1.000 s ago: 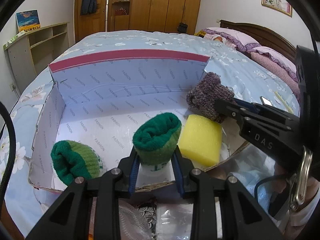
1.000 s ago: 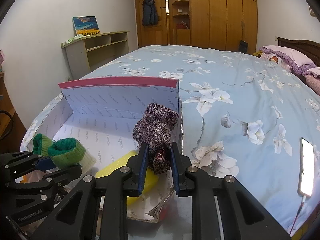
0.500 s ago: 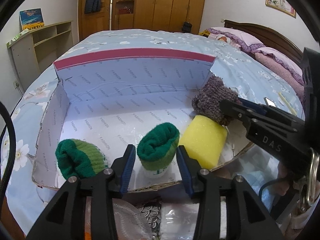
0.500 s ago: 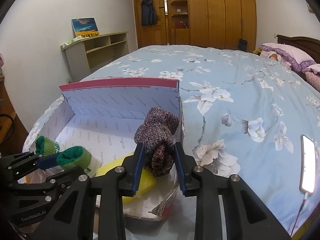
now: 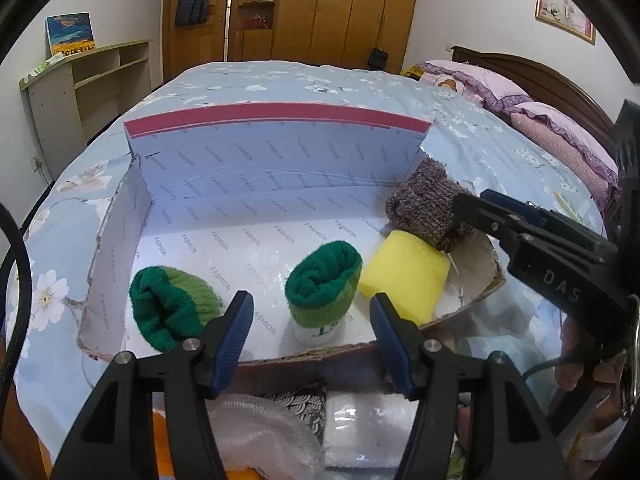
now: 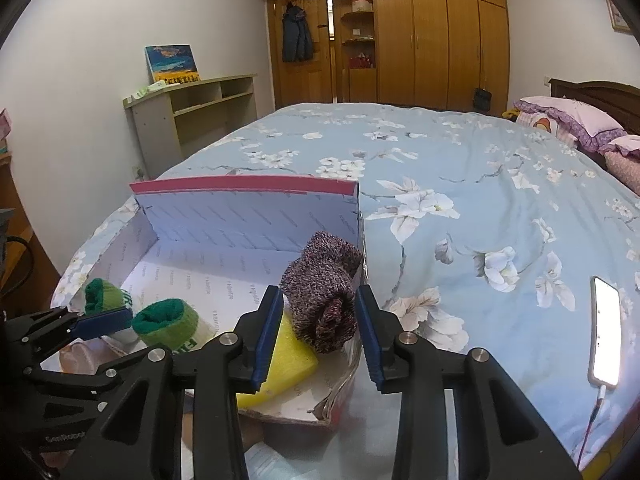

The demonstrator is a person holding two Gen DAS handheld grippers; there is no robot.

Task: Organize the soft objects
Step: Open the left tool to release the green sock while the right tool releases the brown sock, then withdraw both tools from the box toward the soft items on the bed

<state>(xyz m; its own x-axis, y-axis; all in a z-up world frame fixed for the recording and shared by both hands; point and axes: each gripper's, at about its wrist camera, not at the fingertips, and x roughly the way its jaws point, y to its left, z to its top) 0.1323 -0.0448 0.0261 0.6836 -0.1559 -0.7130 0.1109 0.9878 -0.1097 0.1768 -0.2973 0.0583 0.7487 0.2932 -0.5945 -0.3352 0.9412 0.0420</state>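
A white cardboard box (image 5: 280, 168) with a red rim lies on the bed. In it, a rolled green sock (image 5: 324, 280) stands between the blue pads of my left gripper (image 5: 312, 332). Those jaws are opening, with a gap on each side of the sock. A second green sock (image 5: 172, 312) lies to its left and a yellow sponge (image 5: 404, 276) to its right. A purple knitted sock (image 6: 324, 296) rests on the sponge (image 6: 288, 360) in the box's right corner. My right gripper (image 6: 318, 320) straddles it, jaws opening, pads just off the wool.
The box's front wall is cut low and torn; its back wall (image 6: 248, 220) stands tall. Plastic bags (image 5: 264, 432) lie below the front edge. A lit phone (image 6: 606, 332) on a cable lies on the blue floral bedcover (image 6: 460, 168) to the right.
Both grippers have opened: the left pads have come off the green sock and the right pads off the purple sock. Both socks now rest in the box. Neither hand has shifted much.
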